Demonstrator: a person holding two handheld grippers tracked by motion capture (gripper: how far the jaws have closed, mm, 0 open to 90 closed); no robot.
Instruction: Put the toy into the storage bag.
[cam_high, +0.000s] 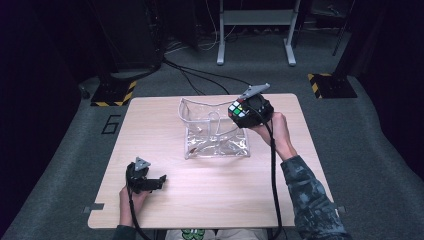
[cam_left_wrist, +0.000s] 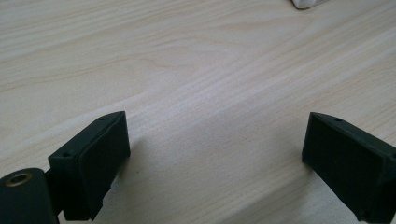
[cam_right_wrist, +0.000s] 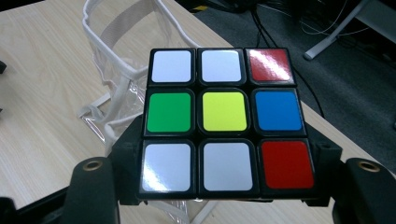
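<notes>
Because the right gripper clamps the puzzle cube at upper centre, over the clear bag's right rim, a drop inside looks intended; the left gripper rests lower left on the worktop; its view shows jaws wide apart, empty; the right gripper view shows the cube square-on, no long axis, yellow-centred face toward the camera.
</notes>
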